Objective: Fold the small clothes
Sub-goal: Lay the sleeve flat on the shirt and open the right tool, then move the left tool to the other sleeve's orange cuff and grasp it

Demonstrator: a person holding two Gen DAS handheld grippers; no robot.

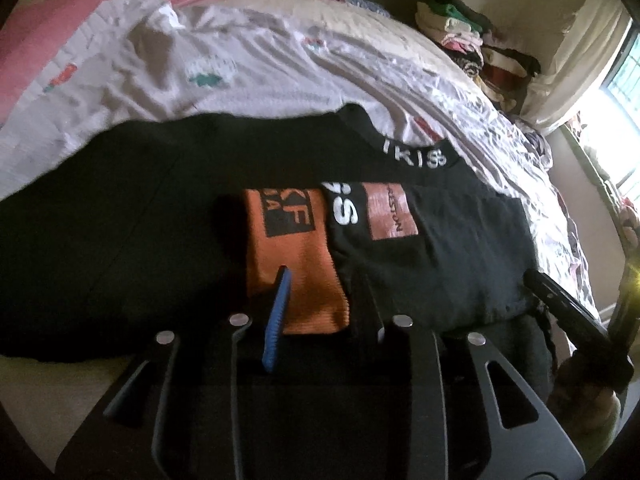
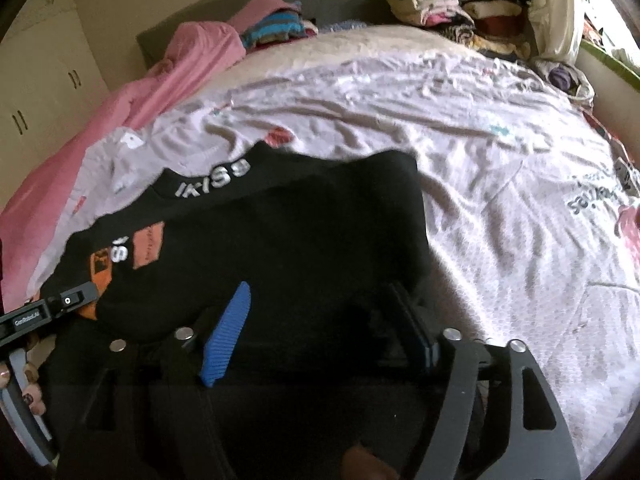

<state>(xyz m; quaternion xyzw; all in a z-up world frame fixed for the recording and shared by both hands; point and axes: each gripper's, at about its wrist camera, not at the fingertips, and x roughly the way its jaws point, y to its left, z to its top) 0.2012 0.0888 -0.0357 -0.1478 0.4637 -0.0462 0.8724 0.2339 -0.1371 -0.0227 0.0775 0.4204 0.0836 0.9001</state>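
Note:
A black top with white "KISS" lettering on the collar and orange patches lies flat on the bed; it also shows in the right wrist view. My left gripper is open over the top's near edge, its blue-padded finger over the orange patch. My right gripper is open, its fingers spread over the top's near edge, the black cloth between them. The right gripper's body shows at the right edge of the left wrist view.
The bed has a wrinkled white printed sheet. A pink blanket lies along the left side. Piles of folded clothes sit at the headboard. A window is at the right, cupboards at the left.

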